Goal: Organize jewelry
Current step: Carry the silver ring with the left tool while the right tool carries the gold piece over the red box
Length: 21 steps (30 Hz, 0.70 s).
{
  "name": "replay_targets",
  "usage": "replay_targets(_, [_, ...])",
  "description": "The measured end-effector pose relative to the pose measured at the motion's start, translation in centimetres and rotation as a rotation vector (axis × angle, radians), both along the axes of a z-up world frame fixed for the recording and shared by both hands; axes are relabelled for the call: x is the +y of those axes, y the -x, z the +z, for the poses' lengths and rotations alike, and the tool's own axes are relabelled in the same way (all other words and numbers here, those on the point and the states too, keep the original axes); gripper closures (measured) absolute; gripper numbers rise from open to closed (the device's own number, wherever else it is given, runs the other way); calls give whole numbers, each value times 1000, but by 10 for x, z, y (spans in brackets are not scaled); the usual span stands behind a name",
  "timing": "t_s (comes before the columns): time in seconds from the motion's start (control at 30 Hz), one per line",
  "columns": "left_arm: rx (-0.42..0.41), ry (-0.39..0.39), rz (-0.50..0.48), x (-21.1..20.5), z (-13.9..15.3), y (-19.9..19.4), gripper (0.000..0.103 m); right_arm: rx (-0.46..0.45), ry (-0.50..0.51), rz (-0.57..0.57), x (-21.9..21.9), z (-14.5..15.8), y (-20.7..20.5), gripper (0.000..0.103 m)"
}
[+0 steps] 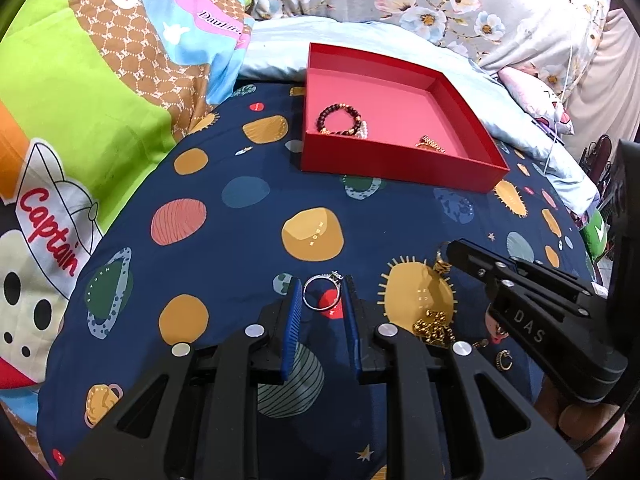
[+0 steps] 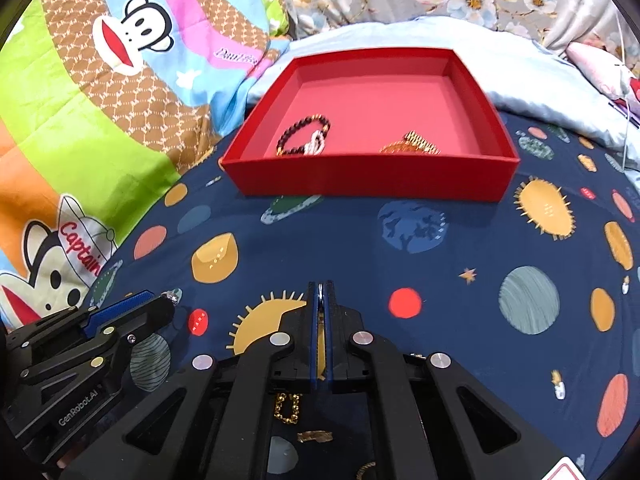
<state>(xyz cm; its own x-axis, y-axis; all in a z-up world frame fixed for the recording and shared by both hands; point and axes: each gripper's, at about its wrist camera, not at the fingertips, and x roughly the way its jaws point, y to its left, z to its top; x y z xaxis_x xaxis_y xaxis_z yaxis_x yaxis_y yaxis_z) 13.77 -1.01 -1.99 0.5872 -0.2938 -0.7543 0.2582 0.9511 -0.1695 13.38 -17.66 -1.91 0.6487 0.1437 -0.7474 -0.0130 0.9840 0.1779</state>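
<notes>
Black linkages of the left gripper (image 1: 322,294) fill the bottom of its own view, and its blue-padded jaws stand a little apart with a silver ring (image 1: 322,292) lying on the bed sheet (image 1: 240,240) between them. Whether the pads press the ring or merely flank it I cannot tell. The ring carries a small stone setting on its far side.

Taking the red tray (image 1: 396,168) as the landmark: the ring lies well in front of the tray's near wall, on the navy planet-print sheet. Just right of the ring, also in front of the tray, sits a heap of gold chain (image 1: 434,328), and a small gold hoop (image 1: 505,360) lies further right of that.

Inside the tray, a dark beaded bracelet (image 1: 339,120) rests near the left front corner with a small pearl piece (image 1: 363,131) touching it; a gold item (image 1: 430,145) lies toward the right, close to the near wall.

In front of the tray and right of the ring, the right gripper (image 2: 321,296) has its jaws fully together, with a thin sliver showing between the blue pads; what it is I cannot make out. A gold chain link (image 2: 287,407) shows beneath that gripper's body.

Left of the tray lies a cartoon-print quilt (image 1: 80,120); behind the tray, a pale blue pillow (image 1: 280,48).
</notes>
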Motion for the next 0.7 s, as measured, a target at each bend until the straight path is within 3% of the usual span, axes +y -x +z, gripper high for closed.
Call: replay_targets(0.7, [-93,15,-39,-25,45,5,84,-125,23,-95,-57,58,24,101])
